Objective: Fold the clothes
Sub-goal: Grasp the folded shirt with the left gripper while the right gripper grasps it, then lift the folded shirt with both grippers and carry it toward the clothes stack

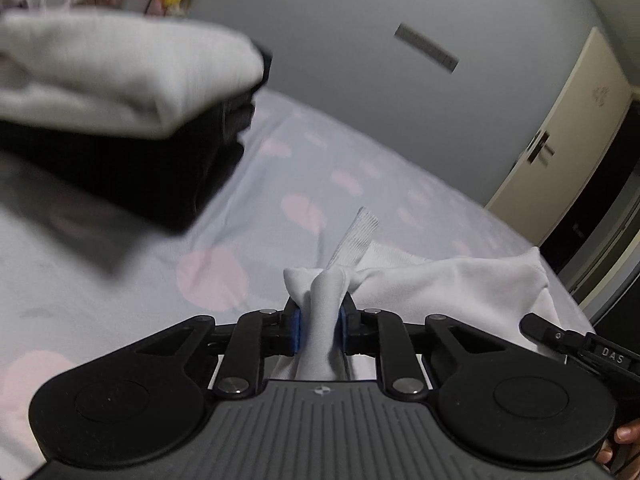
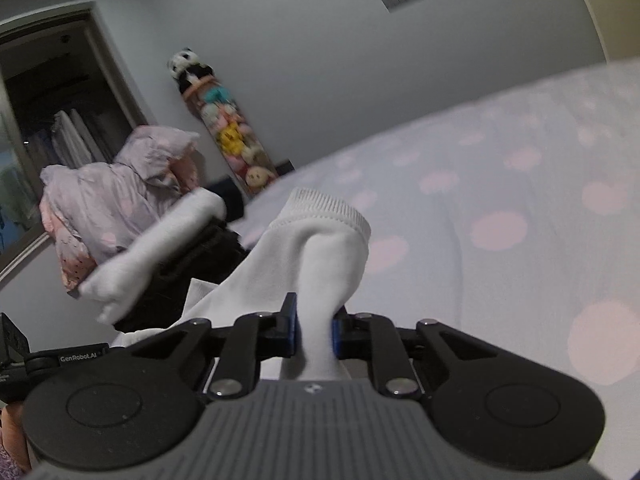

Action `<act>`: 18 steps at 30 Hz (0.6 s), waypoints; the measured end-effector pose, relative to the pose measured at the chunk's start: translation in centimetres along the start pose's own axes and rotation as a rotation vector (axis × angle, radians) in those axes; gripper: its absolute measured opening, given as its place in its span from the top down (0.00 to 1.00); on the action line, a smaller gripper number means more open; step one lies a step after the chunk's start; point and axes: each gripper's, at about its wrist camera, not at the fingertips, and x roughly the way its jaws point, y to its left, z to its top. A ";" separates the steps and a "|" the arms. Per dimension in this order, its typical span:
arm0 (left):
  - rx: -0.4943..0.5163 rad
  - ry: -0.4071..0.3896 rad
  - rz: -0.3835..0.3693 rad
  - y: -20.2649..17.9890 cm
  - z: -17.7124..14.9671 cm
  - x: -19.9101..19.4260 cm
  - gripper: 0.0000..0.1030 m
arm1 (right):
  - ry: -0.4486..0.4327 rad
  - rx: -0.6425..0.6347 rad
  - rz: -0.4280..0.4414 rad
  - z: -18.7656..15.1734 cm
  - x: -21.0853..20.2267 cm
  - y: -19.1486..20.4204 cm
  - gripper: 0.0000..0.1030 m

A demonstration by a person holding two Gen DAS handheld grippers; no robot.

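The left hand-held gripper (image 1: 319, 326) is clamped on a bunched fold of a white garment (image 1: 440, 280), its blue pads (image 1: 295, 330) pressing the cloth from both sides. The right hand-held gripper (image 2: 313, 334) is likewise clamped on white fabric, a piece with a ribbed hem (image 2: 332, 210) that stands up past its fingertips. From the left wrist view, the cloth stretches off to the right towards the tip of the other tool (image 1: 560, 334), so both appear to hold the same white garment (I cannot be fully certain of that), raised a little above the bed (image 1: 120, 300).

The bed wears a pale lilac sheet with pink spots. On it, to the left of the held cloth, sits a stack of folded clothes (image 1: 112, 92), white on top and black beneath, blurred in both views. Beyond the stack, a heap of lilac bedding (image 2: 120, 188) lies near a dark window. A tall clear tube of plush toys (image 2: 232, 136) leans against the grey wall, with a panda toy (image 2: 186, 66) perched on top. A cream door (image 1: 560, 128) stands at the far side.
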 end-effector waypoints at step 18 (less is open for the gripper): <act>0.099 -0.319 0.115 -0.4 9.8 -21.1 0.81 | -0.082 -0.235 0.181 5.2 -7.6 20.2 0.84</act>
